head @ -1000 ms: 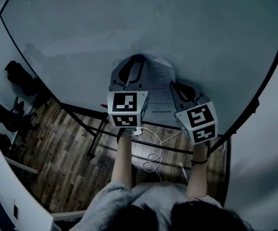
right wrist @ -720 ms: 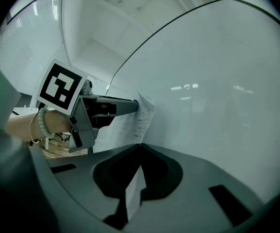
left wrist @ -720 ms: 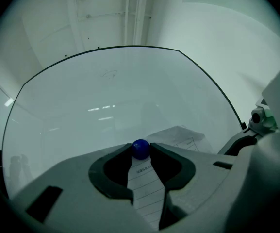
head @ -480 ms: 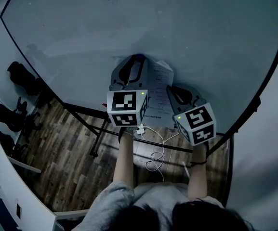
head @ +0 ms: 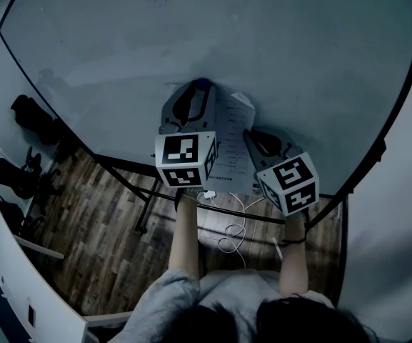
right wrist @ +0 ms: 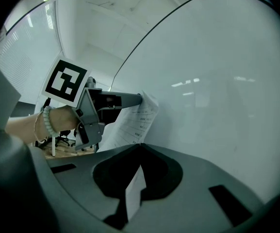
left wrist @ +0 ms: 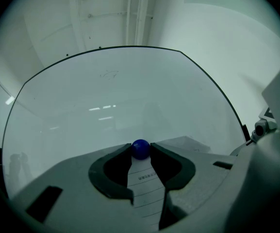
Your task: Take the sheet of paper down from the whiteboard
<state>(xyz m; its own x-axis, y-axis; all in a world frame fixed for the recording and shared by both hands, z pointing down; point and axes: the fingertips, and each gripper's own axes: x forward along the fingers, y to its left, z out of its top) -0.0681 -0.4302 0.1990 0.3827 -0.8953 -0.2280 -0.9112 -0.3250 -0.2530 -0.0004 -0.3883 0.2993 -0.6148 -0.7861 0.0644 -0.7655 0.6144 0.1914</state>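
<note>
A printed sheet of paper (head: 230, 138) hangs on the whiteboard (head: 298, 63), pinned at its top by a round blue magnet (left wrist: 140, 148). My left gripper (head: 203, 87) points at the board with its jaws shut on that magnet (head: 203, 84); the sheet (left wrist: 147, 188) shows below, between the jaws. My right gripper (head: 249, 134) sits lower right, shut on the sheet's right edge (right wrist: 136, 186). In the right gripper view the sheet (right wrist: 140, 120) curls away from the board (right wrist: 217, 81) toward the left gripper (right wrist: 140, 99).
The board's black stand (head: 141, 191) crosses under it above a wooden floor. A white cable (head: 230, 234) lies coiled by the person's arms. Black office chairs (head: 31, 116) stand at the left, and a white wall panel (head: 20, 284) runs along the lower left.
The right gripper has rolled a little and shifted slightly left with the paper's edge in it. The left gripper has stayed at the magnet.
</note>
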